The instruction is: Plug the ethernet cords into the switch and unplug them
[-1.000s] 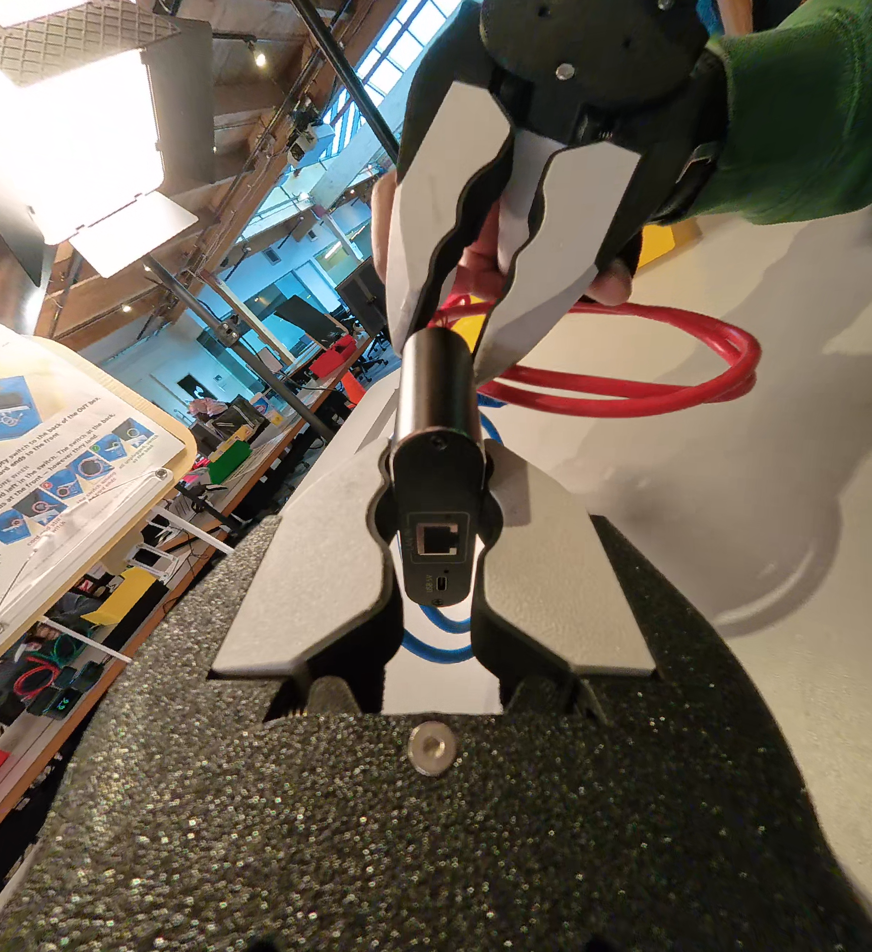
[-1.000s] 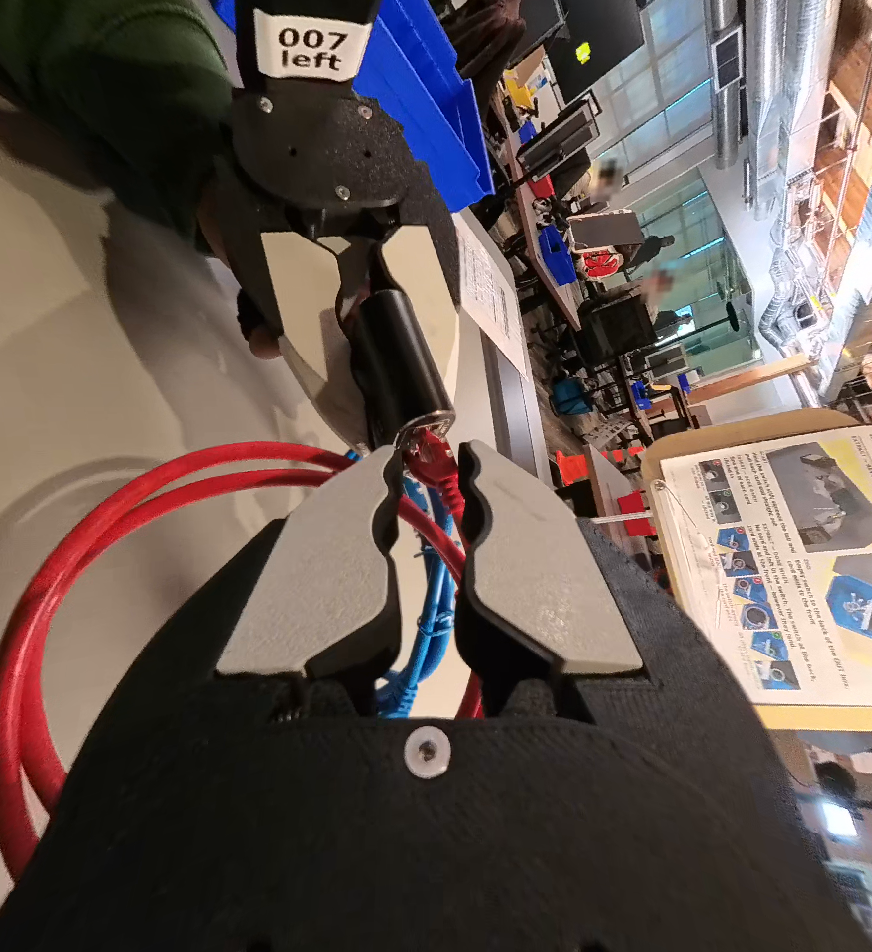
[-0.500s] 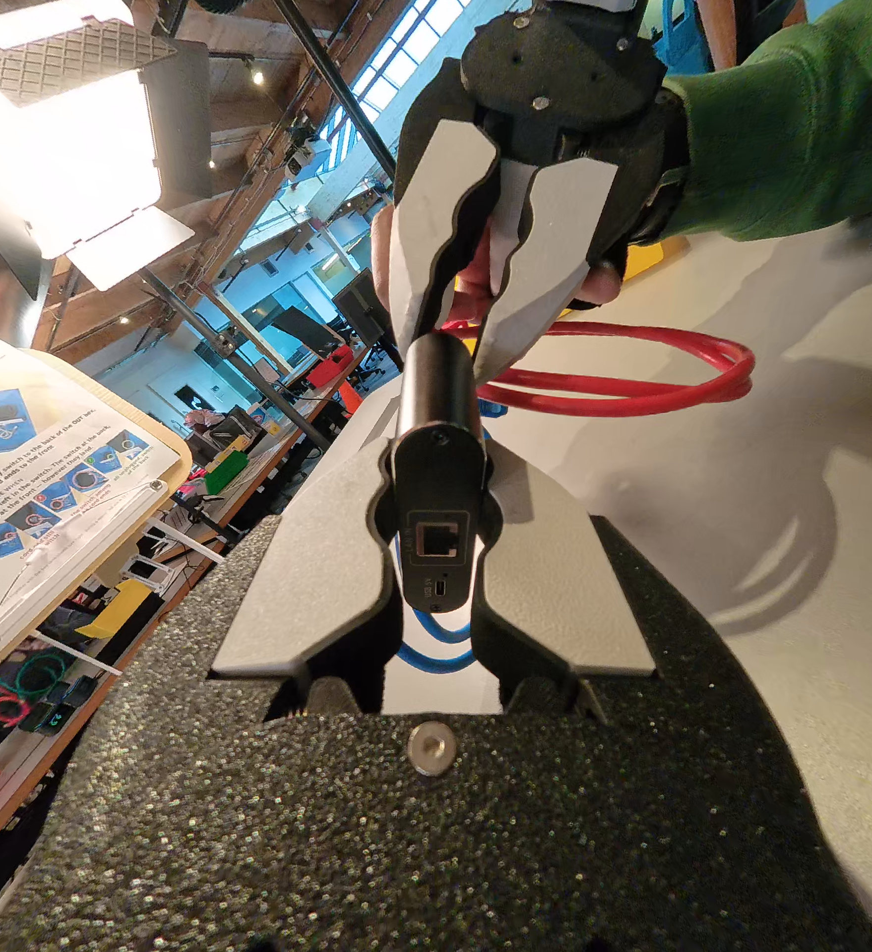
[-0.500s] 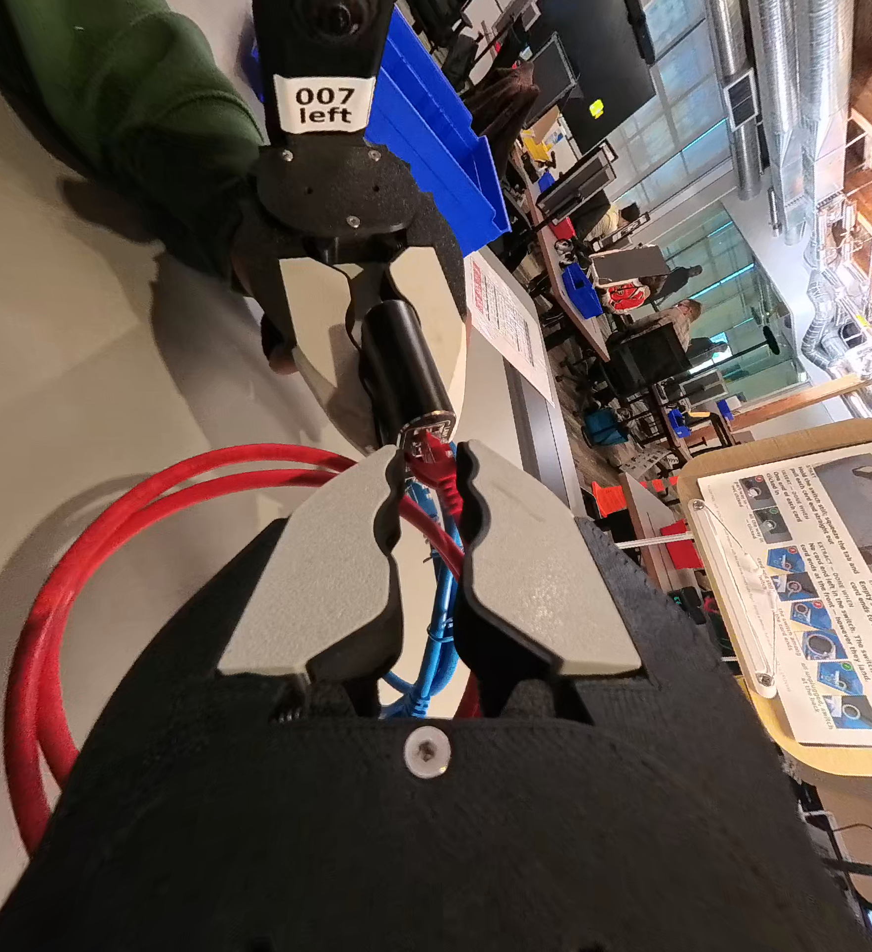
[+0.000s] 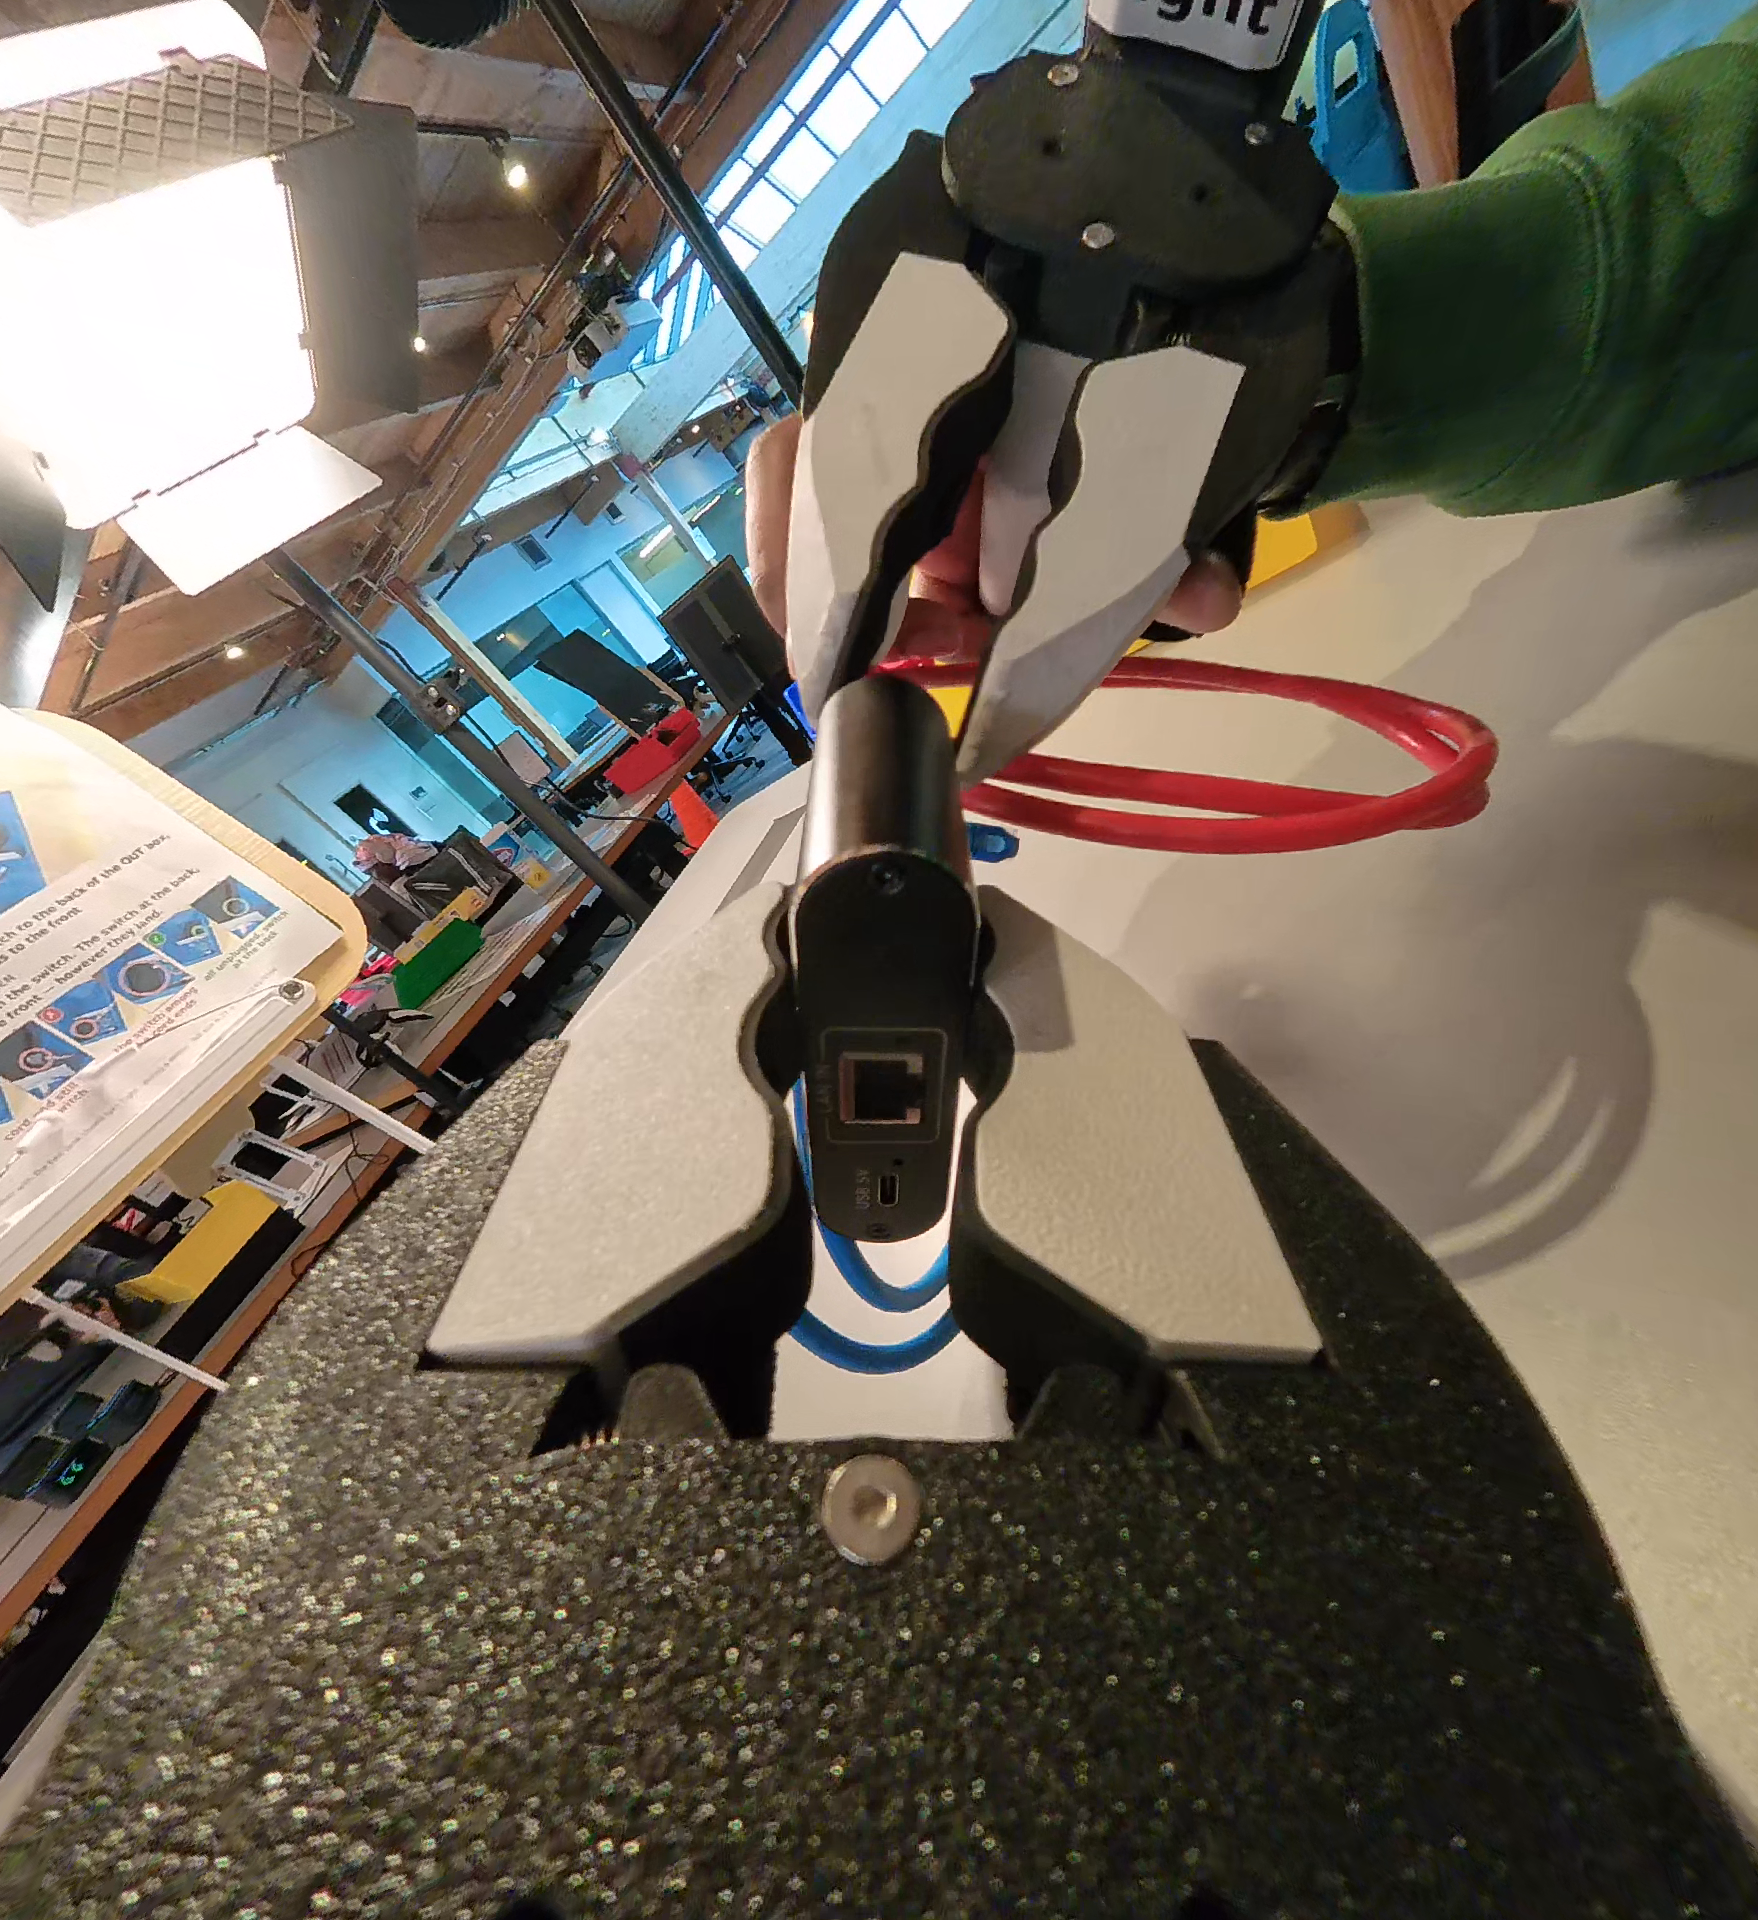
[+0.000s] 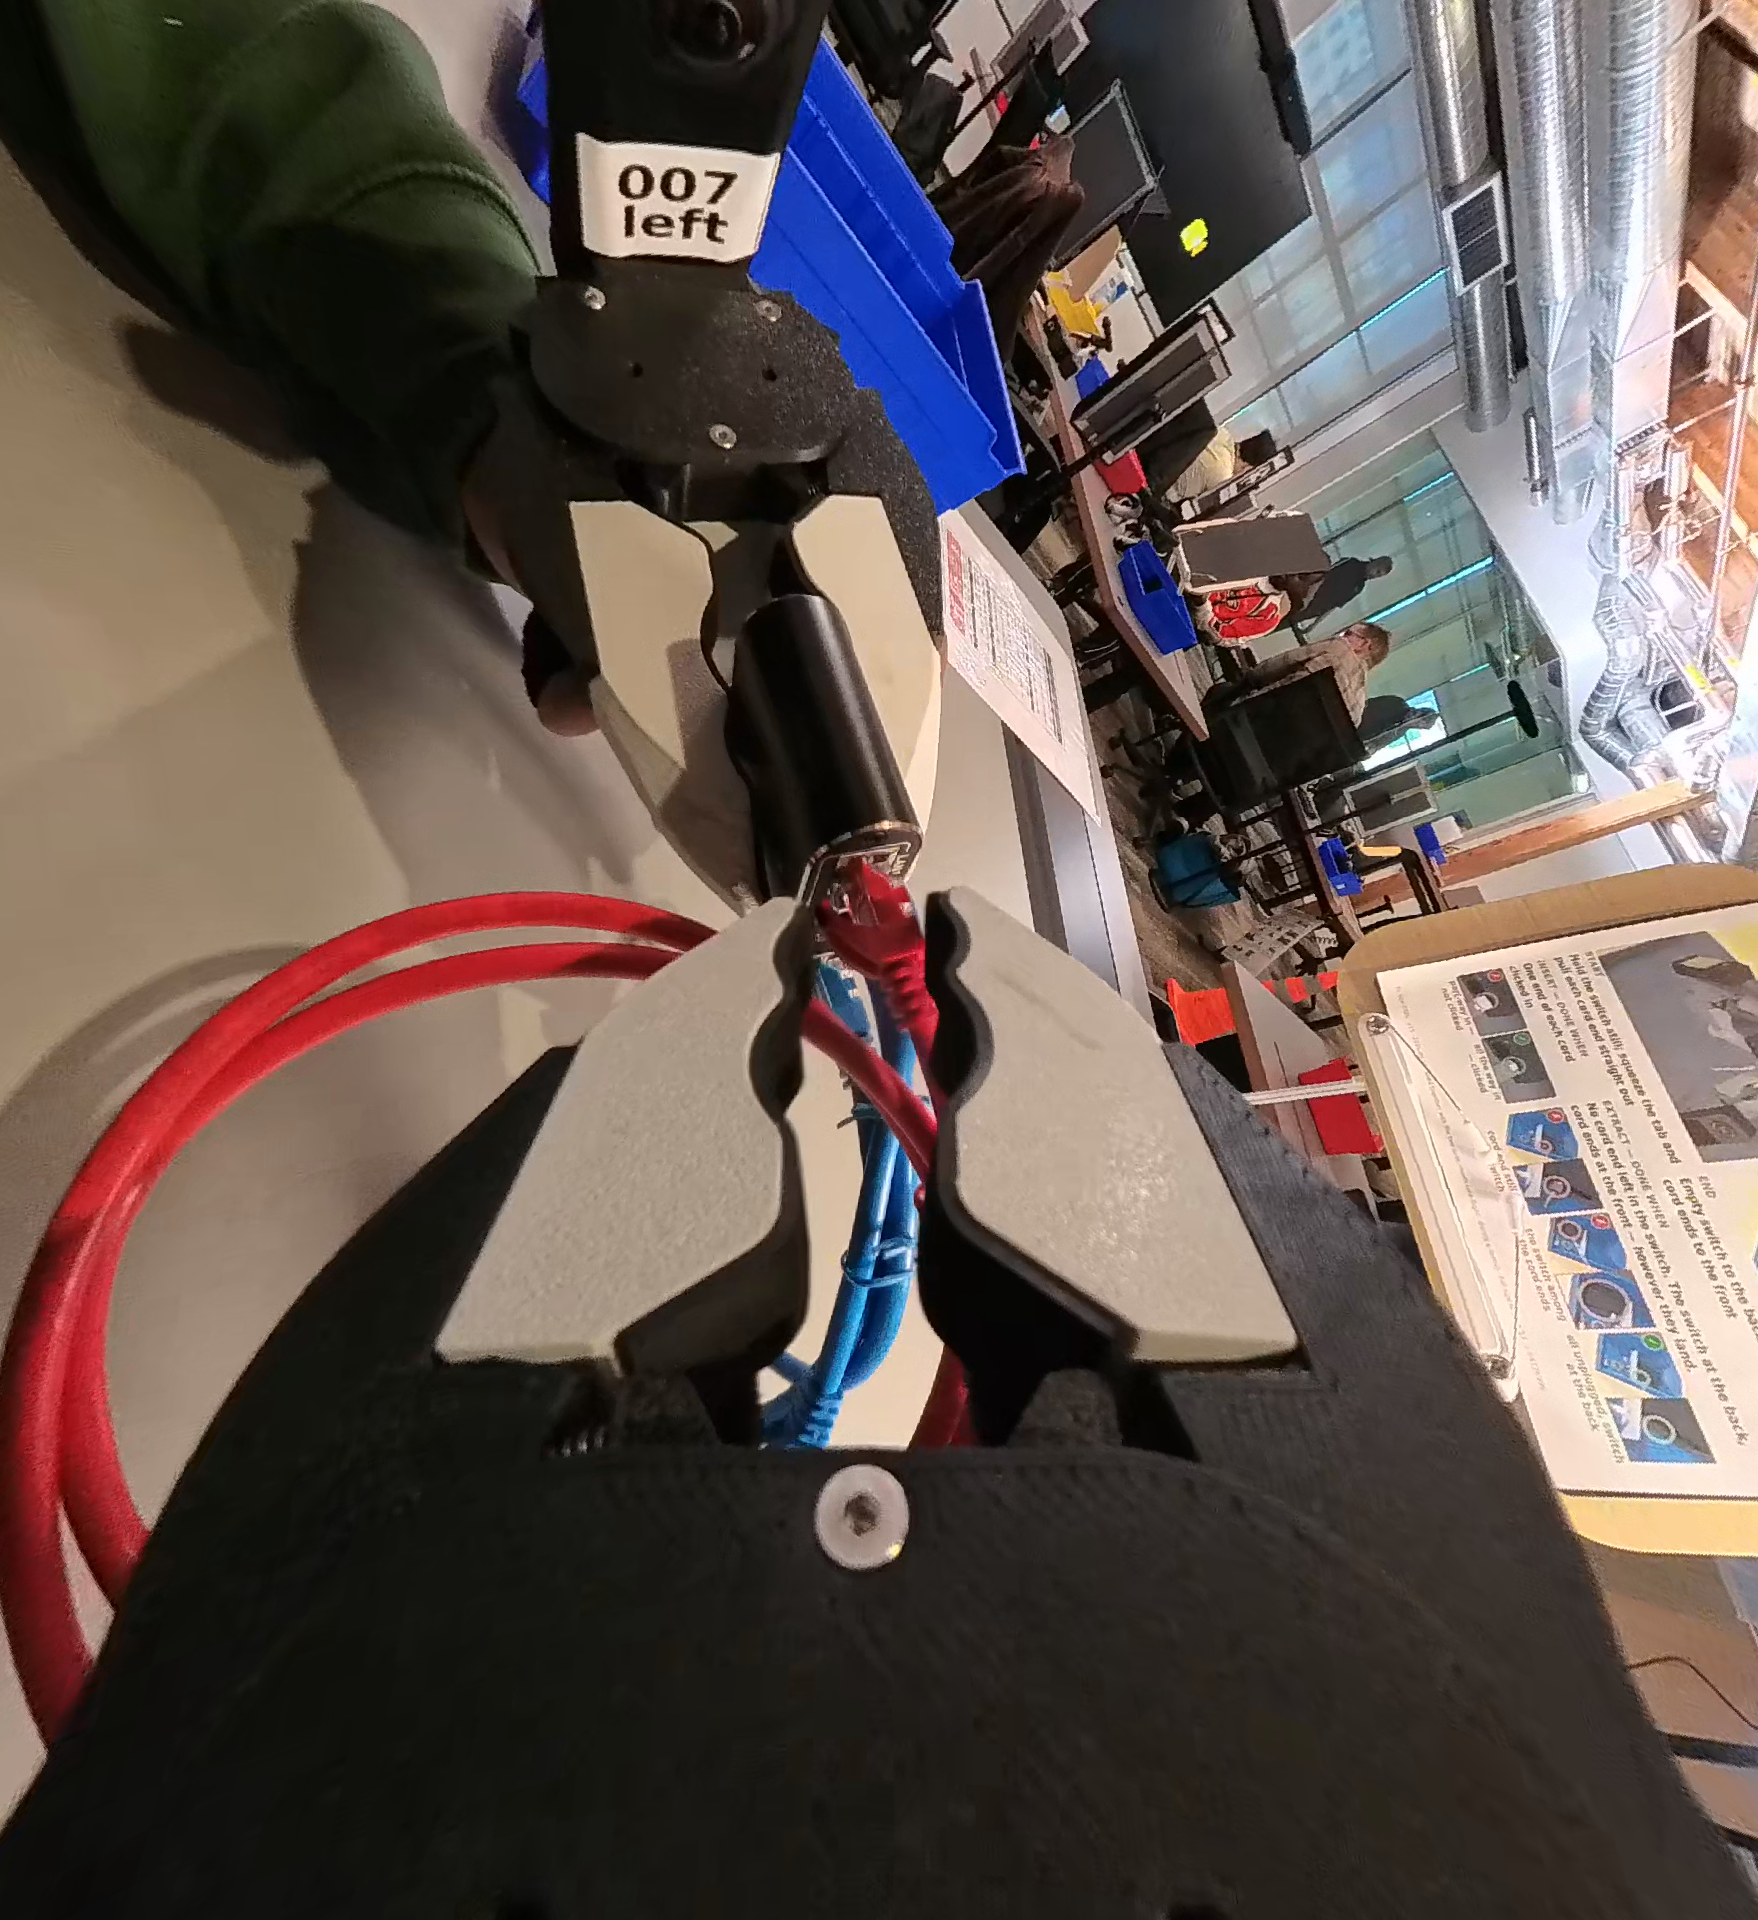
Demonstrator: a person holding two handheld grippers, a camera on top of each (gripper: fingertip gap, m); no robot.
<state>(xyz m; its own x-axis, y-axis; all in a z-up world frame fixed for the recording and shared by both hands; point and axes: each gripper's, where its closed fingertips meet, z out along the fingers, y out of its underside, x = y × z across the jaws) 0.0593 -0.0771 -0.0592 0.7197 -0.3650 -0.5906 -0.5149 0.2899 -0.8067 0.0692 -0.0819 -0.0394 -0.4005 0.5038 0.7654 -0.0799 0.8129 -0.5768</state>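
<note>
Left gripper: fingers closed against the sides of the black switch, a slim dark cylinder held clear of the desk. The near end face shows one empty ethernet port above a smaller port. Grip and switch position match 1.0 s ago; no slip.

Blue ethernet cord: loops lie on the desk under the left gripper, seen through the finger gap. Unchanged.

Right gripper: fingers parted by a narrow gap, flanking the red plug. Whether the pads touch or pinch the plug I cannot tell. The plug sits at the far end port of the switch; seating depth not discernible. Compared with 1.0 s ago the gap between the fingers looks slightly wider, and the opposite gripper appears farther up the frame in both views, with more of its labelled body showing. Plug-to-port relation reads the same as before.

Red ethernet cord: a double loop sweeps out over the desk to the side of the grippers, still coiled as earlier.

Instruction sheet on a board stands beside the desk; more of it is in the right wrist view than earlier.
</note>
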